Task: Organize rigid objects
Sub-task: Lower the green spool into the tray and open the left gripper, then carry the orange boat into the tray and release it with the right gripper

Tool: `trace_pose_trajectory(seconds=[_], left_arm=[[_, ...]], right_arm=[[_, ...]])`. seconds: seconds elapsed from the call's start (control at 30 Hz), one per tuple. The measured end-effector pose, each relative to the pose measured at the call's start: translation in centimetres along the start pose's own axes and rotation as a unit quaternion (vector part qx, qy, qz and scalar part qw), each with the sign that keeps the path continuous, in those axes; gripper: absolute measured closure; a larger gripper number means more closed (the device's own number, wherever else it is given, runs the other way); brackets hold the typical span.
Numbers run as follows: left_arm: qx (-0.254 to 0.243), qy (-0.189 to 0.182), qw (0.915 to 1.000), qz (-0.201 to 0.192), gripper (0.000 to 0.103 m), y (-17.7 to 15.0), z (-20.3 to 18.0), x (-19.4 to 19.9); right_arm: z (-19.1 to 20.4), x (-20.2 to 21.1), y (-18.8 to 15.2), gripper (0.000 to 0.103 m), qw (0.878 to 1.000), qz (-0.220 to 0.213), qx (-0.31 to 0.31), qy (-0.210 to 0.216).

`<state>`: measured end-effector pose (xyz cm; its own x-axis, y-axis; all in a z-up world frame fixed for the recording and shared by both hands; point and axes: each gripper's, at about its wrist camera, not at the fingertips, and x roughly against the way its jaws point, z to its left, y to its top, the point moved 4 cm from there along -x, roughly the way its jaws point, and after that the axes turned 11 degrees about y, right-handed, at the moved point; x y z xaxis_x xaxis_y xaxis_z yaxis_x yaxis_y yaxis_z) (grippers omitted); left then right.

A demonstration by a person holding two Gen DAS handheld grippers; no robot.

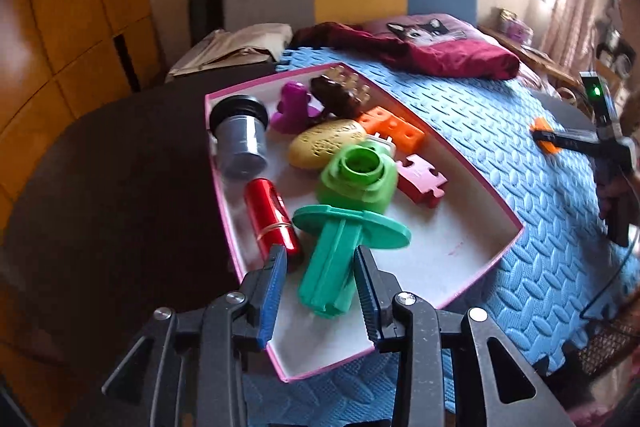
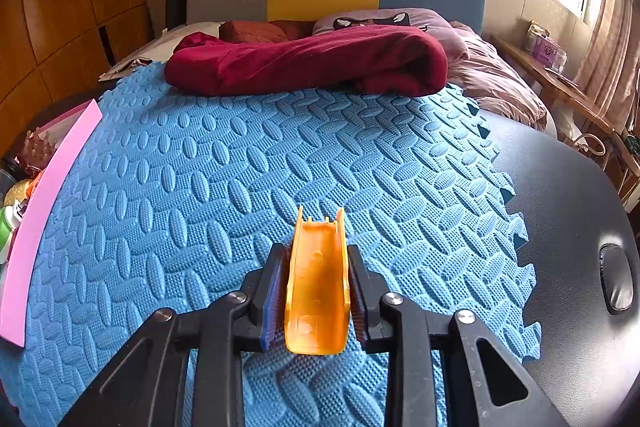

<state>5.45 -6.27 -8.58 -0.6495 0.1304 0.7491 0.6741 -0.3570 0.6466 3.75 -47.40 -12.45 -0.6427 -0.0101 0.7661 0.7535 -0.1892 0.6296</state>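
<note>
A bedroom: a dark tabletop [image 1: 100, 187] stands before a bed with a grey, yellow and blue headboard, and a blue foam mat [image 1: 520, 155] covers much of the tabletop.

In the left wrist view, a pink-rimmed box [image 1: 472, 187] sits on the mat, holding a jumble of toys. The left gripper [image 1: 320, 267] hovers over its near end with fingers [image 1: 276, 279] spread on either side of a teal plastic piece [image 1: 340, 255], a stem with a flat disc. They seem just clear of the stem, though the angle makes contact hard to rule out. Just outside the left finger lies a red metallic cylinder [image 1: 272, 215]; beyond the fingertips sits a green round toy [image 1: 356, 179].

In the right wrist view, the right gripper [image 2: 318, 267] is clenched on an orange plastic trough [image 2: 318, 287], held above the mat, its open end pointing forward past the fingertips. The box wall shows far left of the fingers.

The trough looks light, stiff and thin-walled; gripping across its side walls suits it, but hard squeezing might flex them. The teal piece is best taken by its ribbed stem.
</note>
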Motion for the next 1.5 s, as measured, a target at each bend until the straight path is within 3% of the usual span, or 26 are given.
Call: trace_pose_trajectory(seconds=[0.2,0.33,0.57,0.87,1.23,1.5], left_arm=[[0.060,-0.014,0.9981,-0.006,0.065,1.1,1.5,1.6],[0.065,-0.003,0.9978,-0.014,0.065,1.7,1.5,2.5],[0.075,0.055,0.9955,-0.017,0.065,1.8,2.2,2.9],[0.098,0.061,0.9933,-0.005,0.064,1.0,3.4,2.4],[0.116,0.064,0.9912,-0.004,0.060,0.6,4.2,2.3],[0.133,0.065,0.9889,0.002,0.060,0.2,4.9,1.9]], right_arm=[[-0.1,0.0,0.0,0.075,1.000,0.001,0.000,-0.001],[0.0,0.0,0.0,0.075,1.000,0.001,0.002,-0.004],[0.1,0.0,-0.1,0.075,1.000,0.001,-0.004,-0.008],[0.4,0.5,-0.5,0.075,0.999,0.000,-0.030,-0.025],[2.3,1.3,-1.5,0.077,0.995,0.009,-0.058,-0.082],[2.5,2.7,-2.9,0.077,0.993,0.015,-0.111,-0.047]])
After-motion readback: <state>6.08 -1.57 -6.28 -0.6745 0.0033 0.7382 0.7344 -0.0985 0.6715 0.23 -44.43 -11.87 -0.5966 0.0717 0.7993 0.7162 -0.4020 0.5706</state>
